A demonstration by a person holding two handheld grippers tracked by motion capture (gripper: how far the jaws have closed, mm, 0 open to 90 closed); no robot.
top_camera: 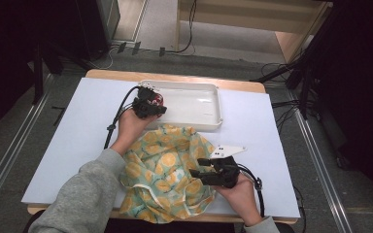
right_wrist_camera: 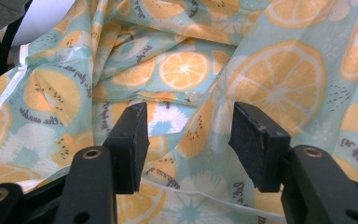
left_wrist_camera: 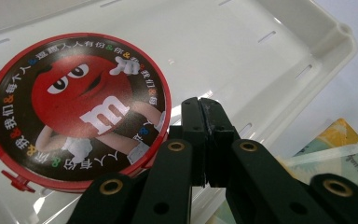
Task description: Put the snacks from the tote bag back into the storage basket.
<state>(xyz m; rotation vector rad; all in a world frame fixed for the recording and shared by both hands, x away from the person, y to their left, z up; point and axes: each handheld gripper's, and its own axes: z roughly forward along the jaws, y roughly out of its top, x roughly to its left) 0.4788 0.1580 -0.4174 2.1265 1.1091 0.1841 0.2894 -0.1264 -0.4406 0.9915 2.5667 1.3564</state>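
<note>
L gripper point(left_wrist_camera: 204, 109) jaws are pressed together on nothing, red tin point(left_wrist_camera: 77, 112) just left of them in white tray point(left_wrist_camera: 307, 51). R gripper point(right_wrist_camera: 189, 140) jaws stand apart, orange-print cloth point(right_wrist_camera: 270, 84) behind the gap, not gripped.

A white "m" is showing on the red candy character printed on the round red lid point(left_wrist_camera: 77, 112). Chinese characters are ringing it, "我们" and "每个人" among them. Cursive writing on the orange-print cloth point(right_wrist_camera: 279, 88) is staying too small to read.
</note>
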